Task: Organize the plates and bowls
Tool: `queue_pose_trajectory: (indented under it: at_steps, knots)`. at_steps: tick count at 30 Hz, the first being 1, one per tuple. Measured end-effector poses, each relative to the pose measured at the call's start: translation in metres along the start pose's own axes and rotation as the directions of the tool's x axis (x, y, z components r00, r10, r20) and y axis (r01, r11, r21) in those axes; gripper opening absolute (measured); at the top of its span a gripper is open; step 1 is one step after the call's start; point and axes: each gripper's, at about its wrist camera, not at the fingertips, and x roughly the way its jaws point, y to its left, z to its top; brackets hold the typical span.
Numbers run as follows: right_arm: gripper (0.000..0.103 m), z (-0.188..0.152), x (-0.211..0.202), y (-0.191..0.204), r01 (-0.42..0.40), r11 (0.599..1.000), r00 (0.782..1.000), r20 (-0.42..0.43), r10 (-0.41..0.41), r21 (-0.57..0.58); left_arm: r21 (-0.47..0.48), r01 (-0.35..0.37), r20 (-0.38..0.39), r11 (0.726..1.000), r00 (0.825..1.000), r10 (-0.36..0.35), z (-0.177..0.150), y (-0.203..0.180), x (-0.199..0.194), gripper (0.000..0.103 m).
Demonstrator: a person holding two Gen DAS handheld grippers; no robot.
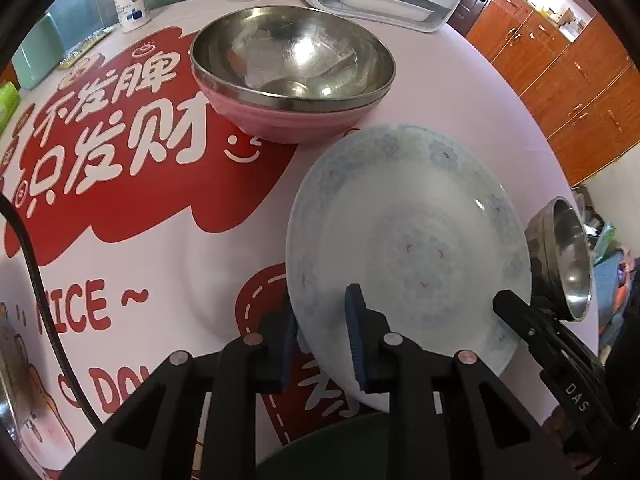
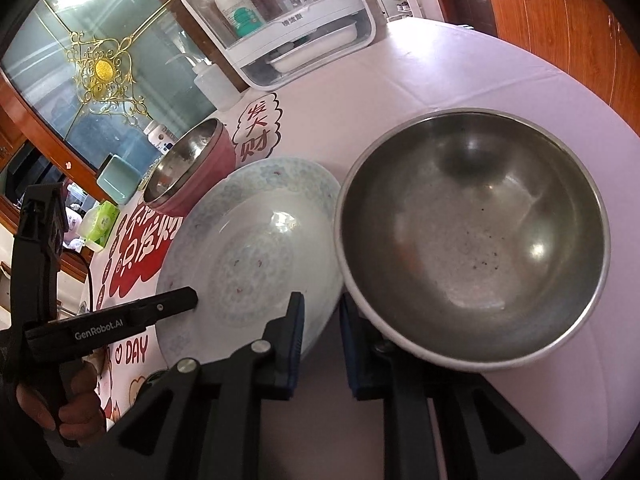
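Two claws are at work, and each of yours has closed on a dish. Your left gripper (image 1: 320,336) pinches the near rim of the pale floral plate (image 1: 408,240), one blue pad (image 1: 356,332) on top of the rim and the other under it. Just ahead of that claw, beyond the plate, the pink bowl (image 1: 280,116) sits with a steel bowl (image 1: 292,52) nested inside it. Your right gripper (image 2: 322,344) grips the near rim of the second steel bowl (image 2: 472,240), which lies just to the right of the plate, on the table (image 2: 400,80).
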Motion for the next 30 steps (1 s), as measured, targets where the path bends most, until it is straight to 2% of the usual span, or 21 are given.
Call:
queue_pose_trajectory:
  at_steps: [17, 30]
  knots:
    - [0.017, 0.002, -0.003, -0.005, -0.044, 0.999, 0.999, -0.007, 0.044, -0.002, 0.045, -0.022, 0.012, 0.999, 1.000, 0.022, -0.001, -0.012, -0.004, 0.022]
    - [0.017, 0.003, -0.022, 0.005, -0.070, 0.997, 0.997, 0.015, 0.070, -0.019, 0.051, -0.032, 0.058, 0.998, 0.998, 0.029, -0.003, -0.006, -0.042, 0.021]
